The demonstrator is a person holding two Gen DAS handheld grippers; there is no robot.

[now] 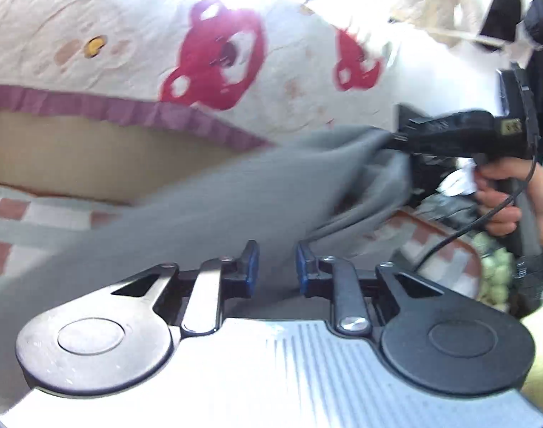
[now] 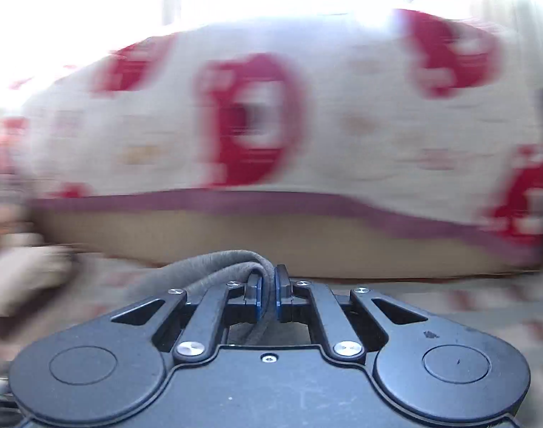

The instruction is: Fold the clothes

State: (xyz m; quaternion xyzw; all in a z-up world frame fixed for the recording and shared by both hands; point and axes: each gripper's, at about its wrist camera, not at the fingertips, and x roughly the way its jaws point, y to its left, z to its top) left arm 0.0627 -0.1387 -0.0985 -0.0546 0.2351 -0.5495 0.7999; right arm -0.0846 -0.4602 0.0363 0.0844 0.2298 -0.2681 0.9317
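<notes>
A grey garment [image 1: 253,192] stretches in the air from my left gripper [image 1: 278,267] up to the right gripper [image 1: 396,139]. In the left wrist view, the left jaws stand a little apart with the cloth lying flat in the gap, and the pads do not visibly press on it. A hand [image 1: 503,199] holds the right gripper's handle at the right. The right wrist view is blurred. It shows my right gripper [image 2: 268,292] shut on a bunched edge of the grey garment [image 2: 218,264], which curls over the left finger.
A cream quilt with red bears and a purple frill [image 1: 218,57] [image 2: 257,117] lies behind, over a tan panel [image 1: 75,153]. A red-checked sheet [image 1: 21,214] covers the bed below. Dark clothing [image 1: 503,3] hangs at top right, and a green-and-white item [image 1: 496,271] sits at the right.
</notes>
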